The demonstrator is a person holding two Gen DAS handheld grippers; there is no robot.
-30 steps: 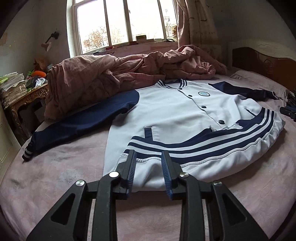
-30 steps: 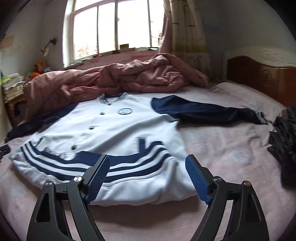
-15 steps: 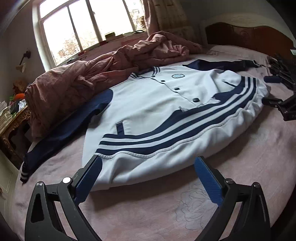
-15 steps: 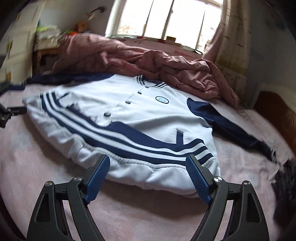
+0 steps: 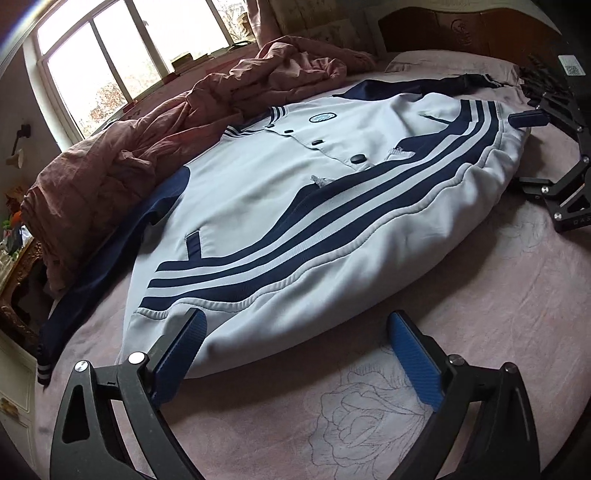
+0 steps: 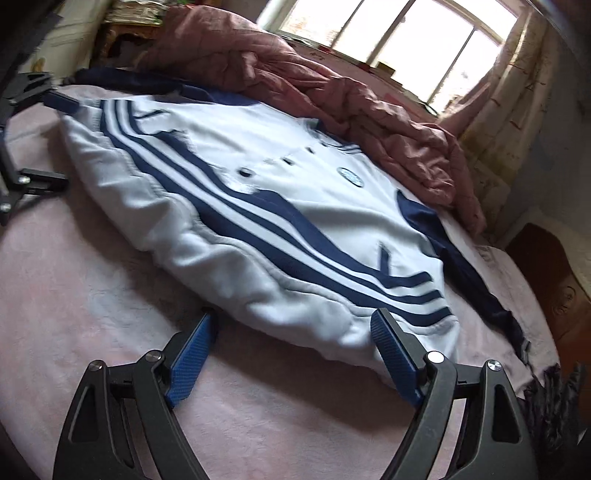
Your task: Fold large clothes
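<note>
A white jacket (image 5: 295, 177) with navy sleeves and navy stripes lies flat, front up and buttoned, on the pink bed sheet (image 5: 480, 332). Its hem faces me. My left gripper (image 5: 295, 325) is open just above the hem's left corner, and its left finger (image 5: 181, 347) overlaps that corner. In the right wrist view the jacket (image 6: 258, 206) stretches away. My right gripper (image 6: 295, 319) is open at the hem's right corner, its right finger (image 6: 395, 354) over the cloth. Each gripper shows in the other's view: the right gripper (image 5: 521, 149) and the left gripper (image 6: 59, 142). Neither holds anything.
A crumpled pink quilt (image 5: 147, 147) is heaped behind the jacket, under the window (image 5: 129, 55). The wooden headboard (image 5: 461, 33) stands at the right. A dark garment (image 6: 554, 398) lies at the bed's right side. A carved bedside table (image 5: 18, 277) stands at the left.
My left gripper's jaws went from nearly shut to wide open. Both grippers rolled, dropped lower and drew closer to the jacket's hem corners.
</note>
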